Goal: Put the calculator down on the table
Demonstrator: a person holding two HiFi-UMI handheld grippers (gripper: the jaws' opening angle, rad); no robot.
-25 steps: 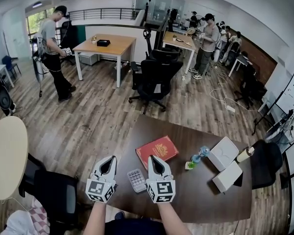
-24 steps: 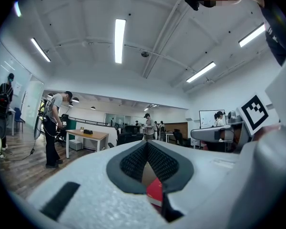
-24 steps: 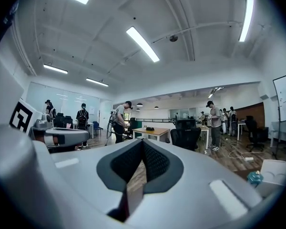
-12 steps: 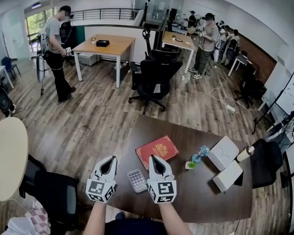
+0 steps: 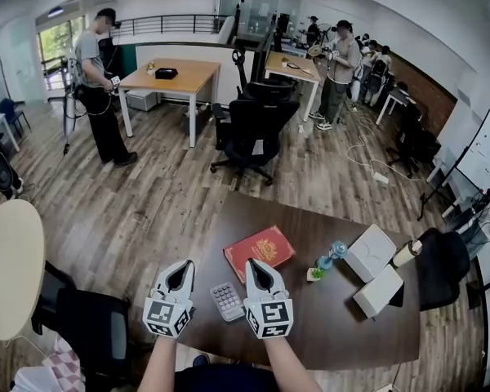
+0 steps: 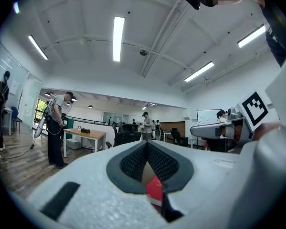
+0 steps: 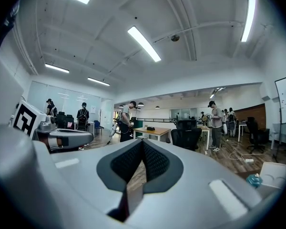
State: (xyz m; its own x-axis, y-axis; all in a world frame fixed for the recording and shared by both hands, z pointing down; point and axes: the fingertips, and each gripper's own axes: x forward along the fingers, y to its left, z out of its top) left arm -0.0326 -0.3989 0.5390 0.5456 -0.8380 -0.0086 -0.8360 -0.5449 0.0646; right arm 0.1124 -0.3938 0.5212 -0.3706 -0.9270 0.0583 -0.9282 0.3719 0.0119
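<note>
Two shut claws, one calculator on the table

Far left stands a round table (image 5: 8, 268), with a black chair (image 5: 90, 321) next to it. Then comes the left claw (image 5: 180, 268), at the left end of the brown table (image 5: 351, 333). Its jaws are pressed together and hold nothing. Just right of it lies the calculator (image 5: 227, 300). It lies flat on the brown table, between both claws, and neither claw touches it. Next is the right claw (image 5: 256, 266). Its jaws are pressed together too, with nothing in them. Both claws sit side by side and point away from the person. Just past the right claw's tip lies a red book (image 5: 260, 251), flat on the brown table. Further right is a small blue bottle (image 5: 331, 260). After that come two white boxes (image 5: 370, 253), close to each other.
</note>
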